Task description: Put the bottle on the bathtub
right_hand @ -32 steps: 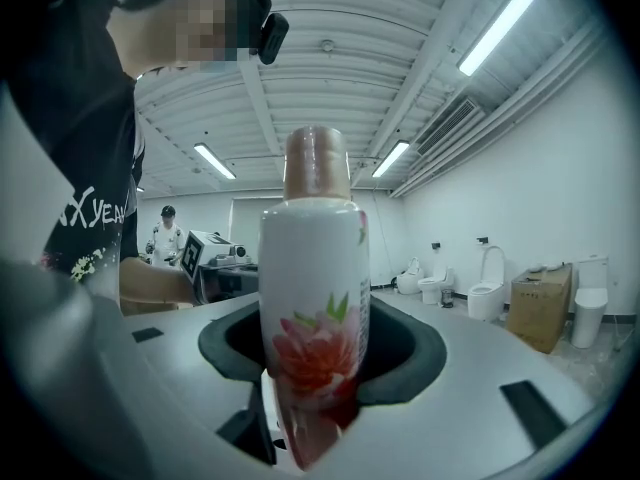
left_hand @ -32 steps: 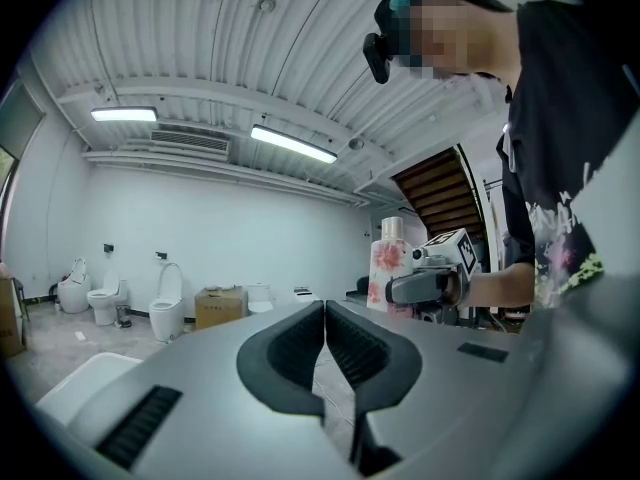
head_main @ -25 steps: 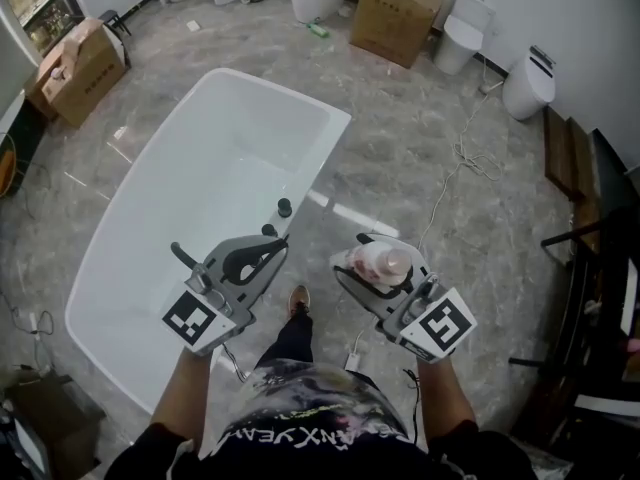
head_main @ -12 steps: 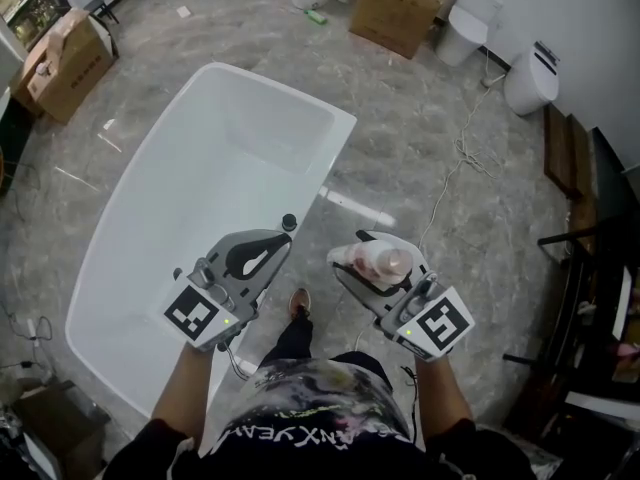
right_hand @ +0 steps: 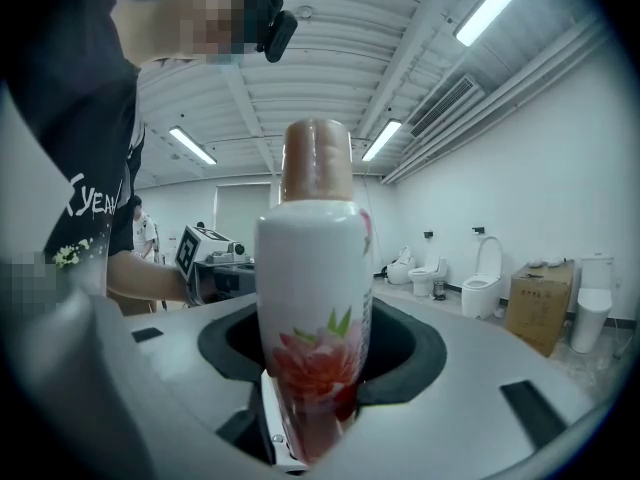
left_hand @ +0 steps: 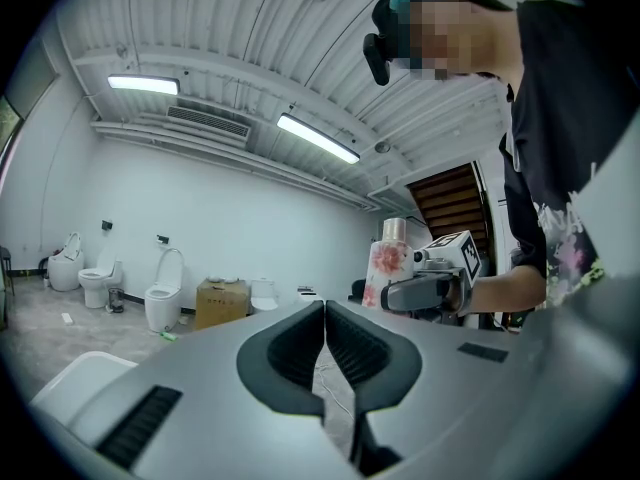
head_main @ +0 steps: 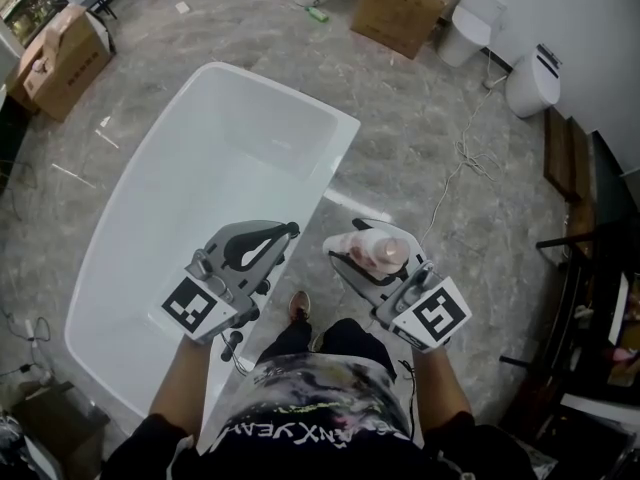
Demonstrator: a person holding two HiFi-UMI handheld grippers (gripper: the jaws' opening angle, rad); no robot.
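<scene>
Where the marble-patterned floor (head_main: 430,138) fills the head view, we record a white bathtub (head_main: 285,90) set aslant on it, with a cardboard box (head_main: 400,8) and a toilet (head_main: 527,80) well beyond its far end. The person (head_main: 310,408) stands at the tub's near right side, both grippers held out in front. The left gripper (head_main: 283,230) hangs over the near right rim. Its own view shows the jaws pressed together with nothing between them. The right gripper (head_main: 350,243) is just beside it, over the floor and outside the rim, with its jaws clamped on the lower body of the bottle (head_main: 378,253). The bottle is white with a red flower print and a pinkish cap. It stands upright in the jaws, clear of the tub.

We judge the step in hand to be the carry: the bottle is secured but not yet placed. The next move calls for taking the right gripper leftward over the rim, lowering it until the base seats flat on the ledge, then parting the jaws. The rim looks narrow and smooth, so an off-centre set-down risks a tip into the basin or onto the floor.
</scene>
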